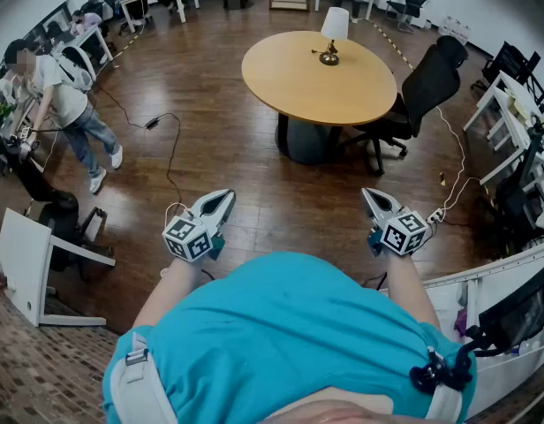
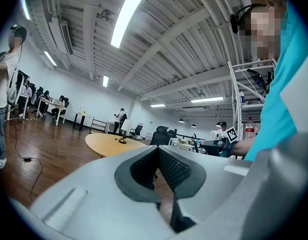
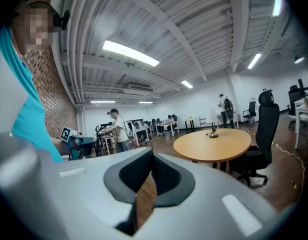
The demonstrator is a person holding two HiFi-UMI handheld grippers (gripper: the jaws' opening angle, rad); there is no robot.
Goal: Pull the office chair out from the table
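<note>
head view: i hold my left gripper (image 1: 223, 197) and right gripper (image 1: 369, 194) level above the wooden floor (image 1: 228, 148), both clenched on nothing, jaws together. the black office chair (image 1: 422, 91) stands tucked against the right edge of the round table (image 1: 298, 82), well ahead of me and untouched. a lamp (image 1: 332, 32) sits on the tabletop. another person (image 1: 64, 104) stands well off to my left.
</note>
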